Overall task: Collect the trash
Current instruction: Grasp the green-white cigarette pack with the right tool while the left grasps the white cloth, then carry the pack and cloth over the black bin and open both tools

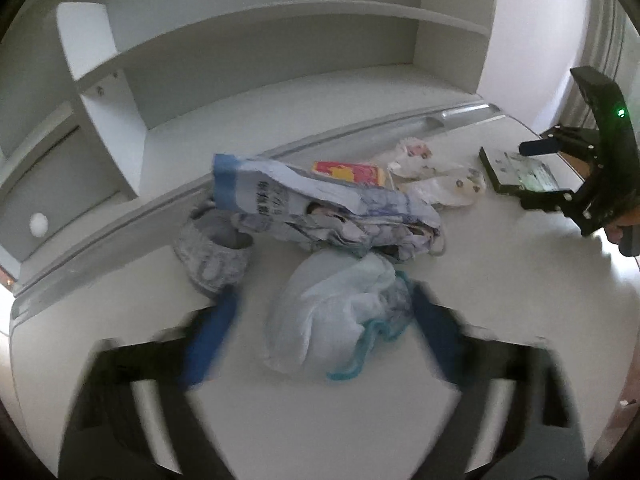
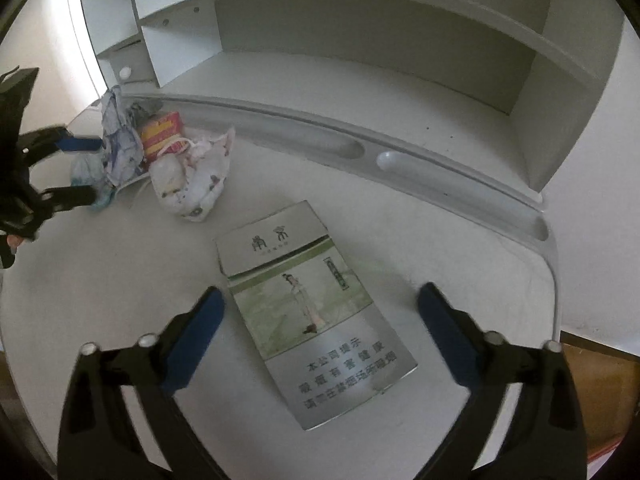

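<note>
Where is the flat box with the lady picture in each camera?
Left wrist view: the cigarette box lies far right on the desk, by the right claw.
Right wrist view: it lies in the lower middle, between the open claw's fingers.
Shared landmark: the red and yellow packet in the trash pile.

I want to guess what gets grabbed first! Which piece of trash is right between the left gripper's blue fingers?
The crumpled pale blue plastic bag. It lies between the open left gripper; the printed paper bag and red-and-yellow box lie farther back.
</note>
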